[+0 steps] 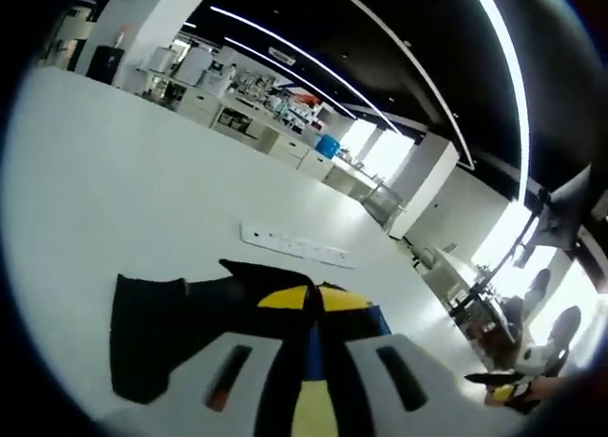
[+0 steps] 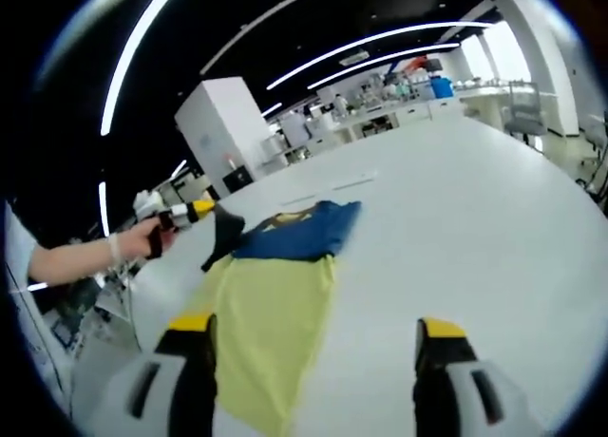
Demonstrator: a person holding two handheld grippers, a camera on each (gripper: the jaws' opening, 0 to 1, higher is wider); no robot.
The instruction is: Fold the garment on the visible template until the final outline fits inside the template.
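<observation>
The right gripper hovers jaws wide apart and empty over the yellow-and-blue garment on the table, while the left gripper, clamped on dark cloth, risks dragging it askew.

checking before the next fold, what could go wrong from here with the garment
The left gripper has its fingers shut on the garment; pulling further could drag the whole piece across the white table rather than fold it. The right gripper stands open beside the yellow part, so nothing pins that end, and it may bunch.
</observation>
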